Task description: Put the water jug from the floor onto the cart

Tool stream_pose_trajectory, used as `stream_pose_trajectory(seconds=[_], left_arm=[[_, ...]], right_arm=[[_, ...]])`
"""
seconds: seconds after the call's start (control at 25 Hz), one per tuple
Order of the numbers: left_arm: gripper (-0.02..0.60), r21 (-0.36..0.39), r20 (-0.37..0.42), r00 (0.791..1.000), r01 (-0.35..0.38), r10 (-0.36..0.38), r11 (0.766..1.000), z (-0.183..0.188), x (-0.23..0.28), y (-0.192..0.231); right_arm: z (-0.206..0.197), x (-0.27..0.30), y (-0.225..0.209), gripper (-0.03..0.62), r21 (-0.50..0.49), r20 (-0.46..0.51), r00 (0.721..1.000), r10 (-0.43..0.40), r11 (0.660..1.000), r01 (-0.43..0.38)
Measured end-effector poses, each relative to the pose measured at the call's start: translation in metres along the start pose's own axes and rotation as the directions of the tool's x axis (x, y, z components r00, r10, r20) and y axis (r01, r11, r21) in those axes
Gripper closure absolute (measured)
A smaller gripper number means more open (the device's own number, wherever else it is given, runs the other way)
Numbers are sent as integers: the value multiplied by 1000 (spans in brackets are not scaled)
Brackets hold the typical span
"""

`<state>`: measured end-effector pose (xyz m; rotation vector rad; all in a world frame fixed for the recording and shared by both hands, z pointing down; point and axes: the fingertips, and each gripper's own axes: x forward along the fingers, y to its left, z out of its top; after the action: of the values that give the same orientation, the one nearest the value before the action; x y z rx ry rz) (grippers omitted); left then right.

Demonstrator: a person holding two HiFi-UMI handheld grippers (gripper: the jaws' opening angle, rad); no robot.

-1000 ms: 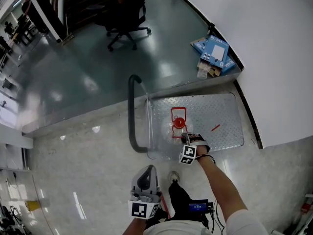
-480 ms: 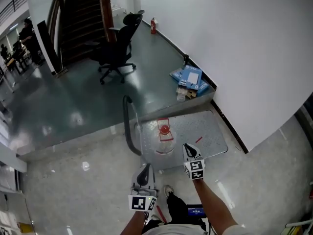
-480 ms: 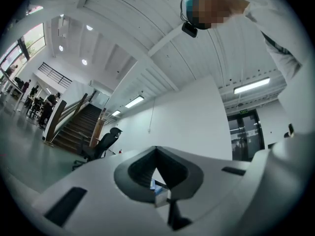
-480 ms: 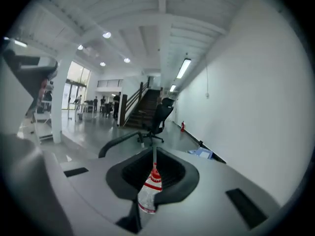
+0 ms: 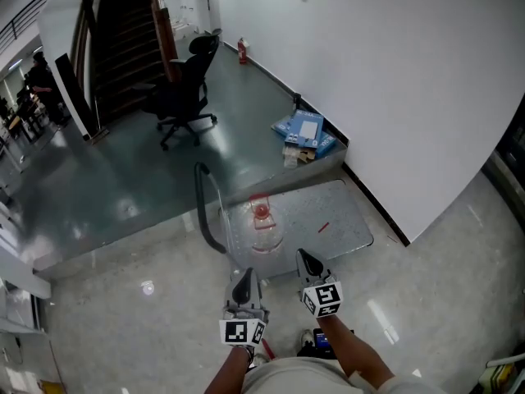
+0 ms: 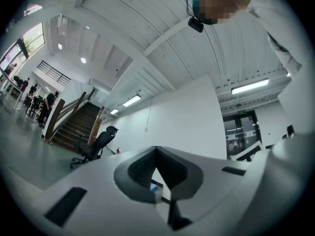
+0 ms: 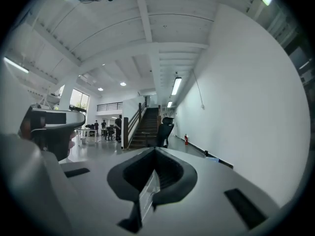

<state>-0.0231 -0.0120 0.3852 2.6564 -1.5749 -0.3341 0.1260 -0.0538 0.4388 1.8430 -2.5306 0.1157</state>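
The water jug [image 5: 261, 224], clear with a red cap, stands on the metal cart [image 5: 340, 220] near its dark handle [image 5: 205, 212]. Both grippers hang in front of me, on the near side of the cart and apart from the jug. My left gripper [image 5: 243, 279] is shut with nothing in it; in the left gripper view its jaws [image 6: 156, 149] meet at a point. My right gripper [image 5: 305, 258] is also shut and empty, and in the right gripper view [image 7: 155, 151] it points level down the hall.
A black office chair [image 5: 184, 89] stands beyond the cart. Blue boxes [image 5: 302, 131] lie against the white wall [image 5: 394, 80], with a fire extinguisher [image 5: 243, 52] further along. A staircase [image 5: 123, 39] rises at the back left, where people sit at tables.
My right gripper has pulled back from the jug, risen toward me and shut. The left gripper rose a little. The jug stays on the cart, and the view has lifted.
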Motion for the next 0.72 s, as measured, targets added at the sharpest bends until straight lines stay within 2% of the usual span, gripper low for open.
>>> stream_pose_trajectory(seconds=[0.24, 0.72], left_arm=[[578, -9, -15, 1000, -19, 19, 1000, -17, 17, -25], [578, -5, -20, 999, -34, 34, 999, -23, 18, -40]], right_arm=[[1, -19, -12, 582, 12, -6, 999, 37, 999, -36], [6, -32, -18, 582, -2, 13, 998, 54, 999, -54]])
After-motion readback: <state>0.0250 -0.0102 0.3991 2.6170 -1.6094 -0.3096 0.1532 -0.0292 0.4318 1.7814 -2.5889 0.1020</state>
